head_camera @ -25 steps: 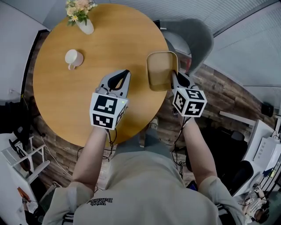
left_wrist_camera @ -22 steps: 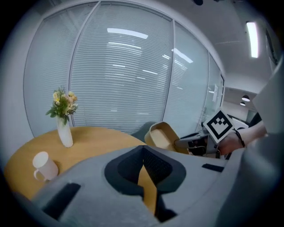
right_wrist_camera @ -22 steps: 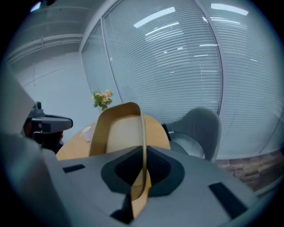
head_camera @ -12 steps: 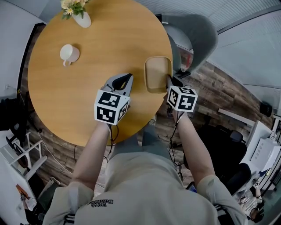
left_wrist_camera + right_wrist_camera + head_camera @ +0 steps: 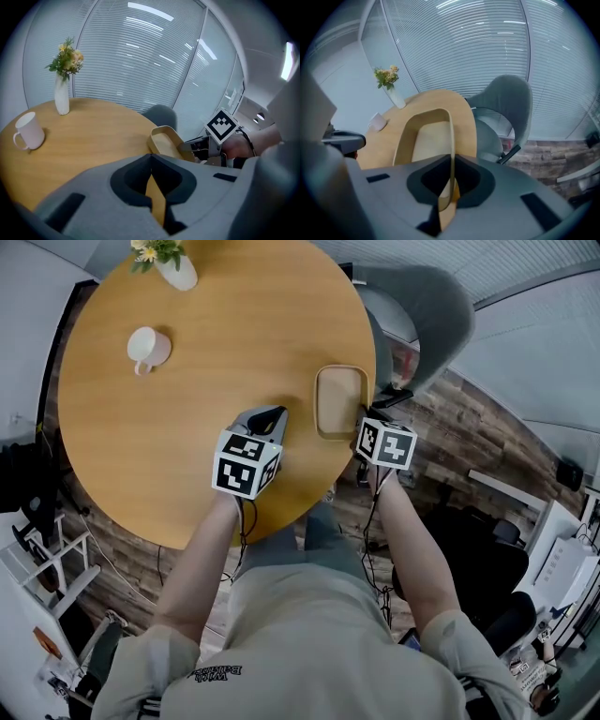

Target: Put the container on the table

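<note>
The container (image 5: 340, 399) is a shallow light-wood tray with rounded corners, lying over the right edge of the round wooden table (image 5: 187, 456). My right gripper (image 5: 365, 417) is shut on its near right wall; in the right gripper view that wall (image 5: 451, 140) runs straight between the jaws of the right gripper (image 5: 451, 163). I cannot tell whether the container's base touches the tabletop. My left gripper (image 5: 277, 414) hovers over the table just left of the container, shut and holding nothing. From the left gripper (image 5: 151, 163) the container (image 5: 165, 141) shows ahead to the right.
A white mug (image 5: 148, 346) and a white vase of flowers (image 5: 175, 268) stand at the table's far left. A grey chair (image 5: 422, 306) sits beyond the table's right edge, close behind the container. Dark wood floor surrounds the table.
The right gripper has lowered the container toward the tabletop at the right edge. The left gripper has drifted slightly right, staying shut.
</note>
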`<state>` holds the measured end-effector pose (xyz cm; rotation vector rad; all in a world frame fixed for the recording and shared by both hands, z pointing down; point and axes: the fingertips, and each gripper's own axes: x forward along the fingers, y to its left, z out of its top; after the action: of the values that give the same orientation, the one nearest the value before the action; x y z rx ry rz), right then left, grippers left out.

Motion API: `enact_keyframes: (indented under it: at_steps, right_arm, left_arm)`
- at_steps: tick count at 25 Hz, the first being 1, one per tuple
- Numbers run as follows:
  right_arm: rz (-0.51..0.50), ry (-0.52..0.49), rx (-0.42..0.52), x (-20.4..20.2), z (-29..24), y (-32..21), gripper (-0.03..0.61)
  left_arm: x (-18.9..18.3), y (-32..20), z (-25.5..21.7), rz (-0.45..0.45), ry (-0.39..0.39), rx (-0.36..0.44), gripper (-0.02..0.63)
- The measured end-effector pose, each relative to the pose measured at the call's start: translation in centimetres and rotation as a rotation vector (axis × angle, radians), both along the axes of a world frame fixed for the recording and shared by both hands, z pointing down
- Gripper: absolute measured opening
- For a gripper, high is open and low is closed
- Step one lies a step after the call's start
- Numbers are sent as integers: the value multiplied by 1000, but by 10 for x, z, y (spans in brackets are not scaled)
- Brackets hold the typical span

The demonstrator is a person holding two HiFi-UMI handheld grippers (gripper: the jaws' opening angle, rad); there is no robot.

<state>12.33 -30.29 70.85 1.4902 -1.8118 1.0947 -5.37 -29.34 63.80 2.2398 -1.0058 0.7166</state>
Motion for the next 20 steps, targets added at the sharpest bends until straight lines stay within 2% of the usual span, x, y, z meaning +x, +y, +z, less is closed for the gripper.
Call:
enact_keyframes:
  at_steps: [5, 13, 20]
  right_arm:
    - [46, -25, -32, 4, 9, 5, 34]
    - [52, -93, -69, -3, 14, 10, 35]
    - [34, -102, -3, -3, -14, 3, 35]
  left_arm:
    - [1, 9, 11, 14, -7, -30, 21]
    - [1, 15, 9, 36, -9, -36, 21]
    - [6, 16, -10, 39, 1, 1, 21]
